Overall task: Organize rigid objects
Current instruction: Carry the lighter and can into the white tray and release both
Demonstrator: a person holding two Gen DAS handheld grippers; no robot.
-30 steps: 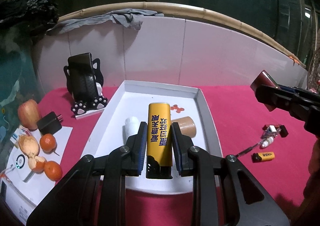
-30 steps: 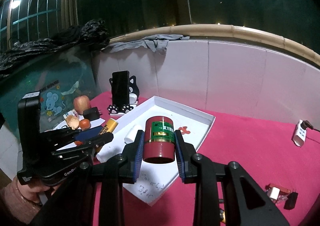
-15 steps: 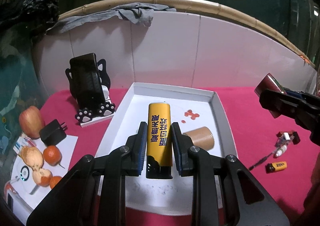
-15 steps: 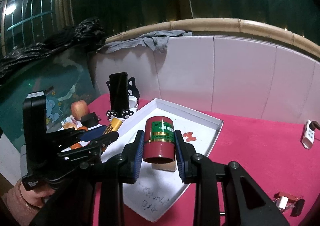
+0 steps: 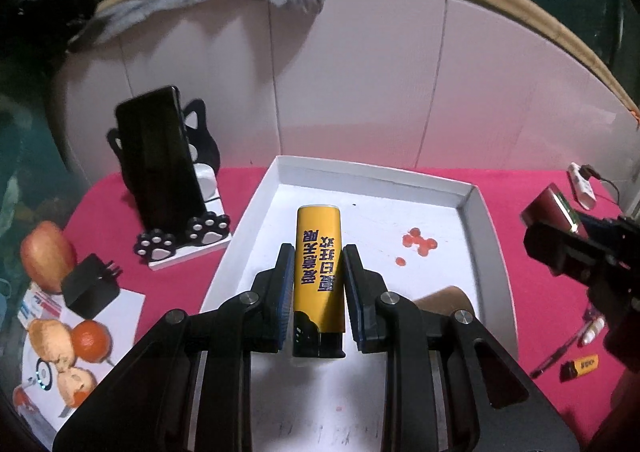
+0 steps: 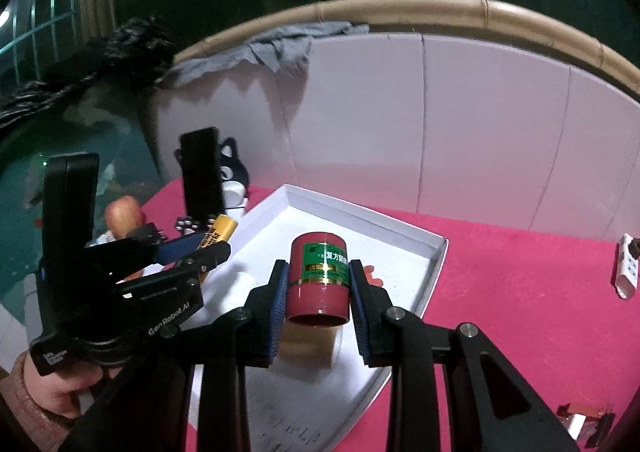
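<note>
While your left gripper (image 5: 318,280) clamps the yellow lighter (image 5: 319,276) above the white tray (image 5: 256,211), its fingers cover most of a tan cylinder (image 5: 444,298) lying in the tray; what that is stays unclear. Your right gripper (image 6: 317,284) squeezes a red canister (image 6: 318,280) with a green label, hiding the pale object beneath it. Only the left view shows a small orange lighter (image 5: 580,366) and a pen on the pink cloth (image 5: 500,187). The yellow lighter's long axis runs straight forward, its black head nearest you. The canister's axis also points forward.
</note>
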